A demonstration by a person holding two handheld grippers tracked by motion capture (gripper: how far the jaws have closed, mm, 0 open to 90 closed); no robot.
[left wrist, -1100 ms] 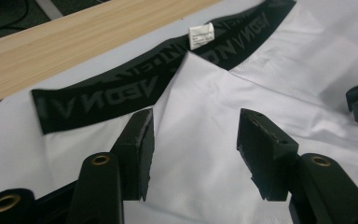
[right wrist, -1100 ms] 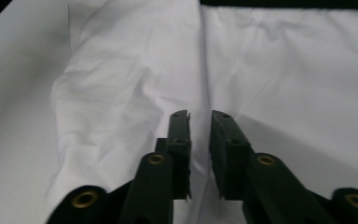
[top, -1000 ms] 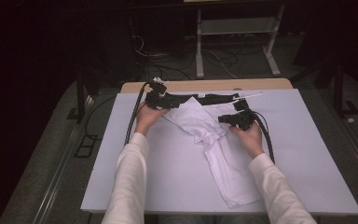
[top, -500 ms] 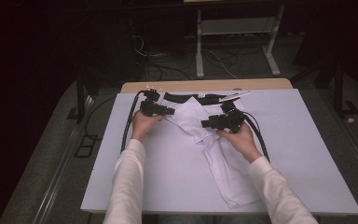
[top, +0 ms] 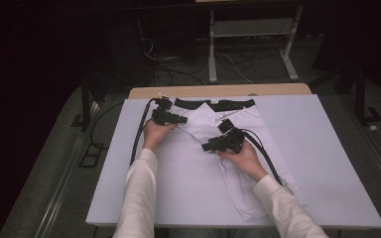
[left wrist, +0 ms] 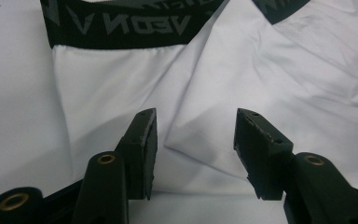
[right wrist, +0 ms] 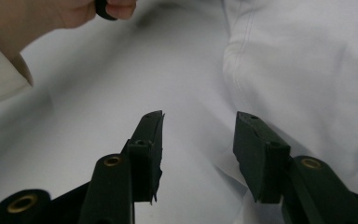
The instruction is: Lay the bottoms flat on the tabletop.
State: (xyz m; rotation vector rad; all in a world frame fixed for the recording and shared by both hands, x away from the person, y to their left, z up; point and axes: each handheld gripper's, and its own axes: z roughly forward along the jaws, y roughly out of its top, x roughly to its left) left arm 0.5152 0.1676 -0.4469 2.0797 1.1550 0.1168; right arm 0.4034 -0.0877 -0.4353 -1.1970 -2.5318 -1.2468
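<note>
Shorts (top: pixel 238 148) lie mid-table (top: pixel 327 148), black waistband (top: pixel 213 104) at far edge. We judge folding partly done: left side folded inward, rest left. Left gripper (left wrist: pixel 196 140) spread over fold corner, right gripper (right wrist: pixel 198 140) spread at cloth edge; both pinch nothing, jaws having just closed slightly.
</note>
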